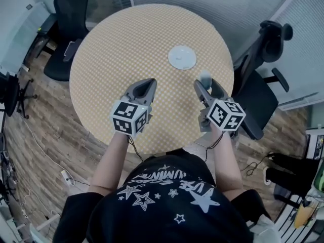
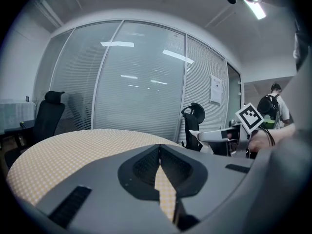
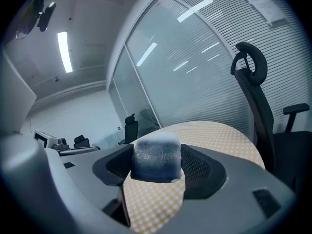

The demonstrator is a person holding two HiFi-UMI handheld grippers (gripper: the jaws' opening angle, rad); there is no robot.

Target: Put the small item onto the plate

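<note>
A small white plate (image 1: 182, 57) lies on the round yellow-checked table (image 1: 116, 49), toward its far right. My right gripper (image 1: 204, 79) is shut on a small grey-blue block (image 3: 157, 157), seen at the jaw tips as the small item (image 1: 205, 76), held above the table a little nearer me and to the right of the plate. My left gripper (image 1: 147, 83) hovers over the table's near middle, jaws closed together with nothing between them (image 2: 159, 147).
Black office chairs stand at the far left (image 1: 68, 19) and at the right (image 1: 263, 70) of the table. Glass walls with blinds (image 2: 131, 77) ring the room. A person with a backpack (image 2: 273, 108) stands at the far right in the left gripper view.
</note>
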